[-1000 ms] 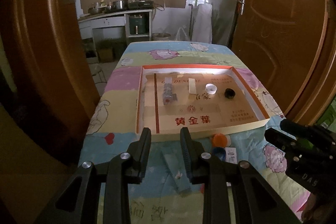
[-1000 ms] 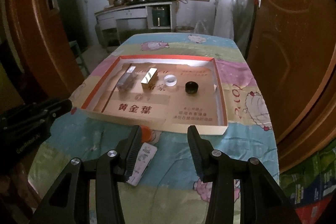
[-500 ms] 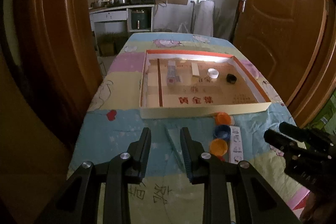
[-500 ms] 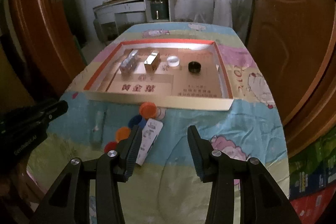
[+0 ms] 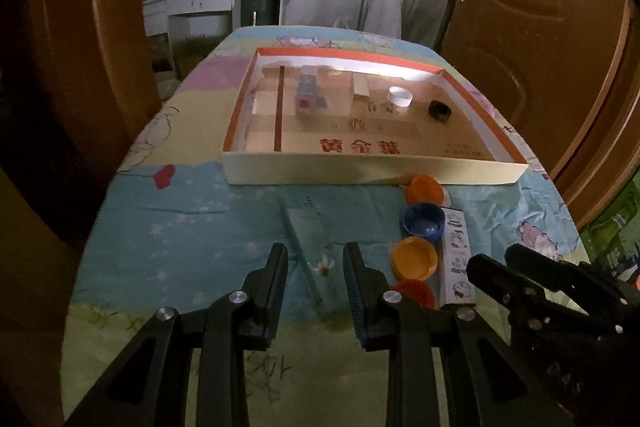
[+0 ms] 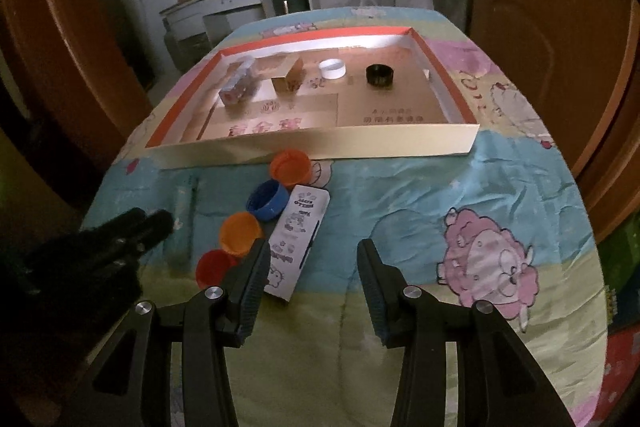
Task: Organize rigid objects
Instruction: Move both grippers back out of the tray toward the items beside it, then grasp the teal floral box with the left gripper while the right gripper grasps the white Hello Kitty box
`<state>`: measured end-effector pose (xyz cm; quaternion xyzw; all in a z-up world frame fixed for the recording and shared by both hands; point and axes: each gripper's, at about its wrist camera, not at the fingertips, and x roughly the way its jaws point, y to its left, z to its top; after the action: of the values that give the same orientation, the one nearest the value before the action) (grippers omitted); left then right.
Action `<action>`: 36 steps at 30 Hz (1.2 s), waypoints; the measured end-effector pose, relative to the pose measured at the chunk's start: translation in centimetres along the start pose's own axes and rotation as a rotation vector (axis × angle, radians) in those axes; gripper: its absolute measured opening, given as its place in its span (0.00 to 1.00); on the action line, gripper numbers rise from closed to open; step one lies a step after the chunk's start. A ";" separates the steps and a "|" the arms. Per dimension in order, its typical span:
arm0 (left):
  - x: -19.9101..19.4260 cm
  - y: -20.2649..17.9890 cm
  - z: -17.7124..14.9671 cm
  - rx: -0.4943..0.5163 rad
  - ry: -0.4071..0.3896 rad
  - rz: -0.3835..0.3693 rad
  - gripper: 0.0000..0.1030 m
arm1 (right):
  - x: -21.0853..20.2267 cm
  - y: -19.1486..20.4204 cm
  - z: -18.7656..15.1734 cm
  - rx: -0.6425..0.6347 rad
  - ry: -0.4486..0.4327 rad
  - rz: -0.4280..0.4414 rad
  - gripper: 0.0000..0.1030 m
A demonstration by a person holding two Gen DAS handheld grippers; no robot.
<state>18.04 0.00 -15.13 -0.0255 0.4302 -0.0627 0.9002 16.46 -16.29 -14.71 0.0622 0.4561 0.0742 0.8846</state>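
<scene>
Six caps (image 6: 290, 167), four on the cloth, two in the single tray (image 6: 320, 147), plus three small boxes (image 6: 296, 227).

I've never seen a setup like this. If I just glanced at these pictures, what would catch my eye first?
Probably the two black grippers, the left gripper and the right gripper, hanging open and empty over a cartoon-printed tablecloth. Next comes the row of bright bottle caps, orange, blue, orange and red, beside a white printed box. Beyond them lies a shallow orange-rimmed tray holding a few small items.
</scene>
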 end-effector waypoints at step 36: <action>1.7 2.2 -0.3 -0.001 0.055 -0.116 0.23 | 2.5 1.1 0.3 -0.078 0.044 -0.027 0.30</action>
<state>19.11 1.98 -16.87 -0.0493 0.4528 -0.1152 0.8828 18.03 -14.77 -16.33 0.0197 0.4729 0.0815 0.8771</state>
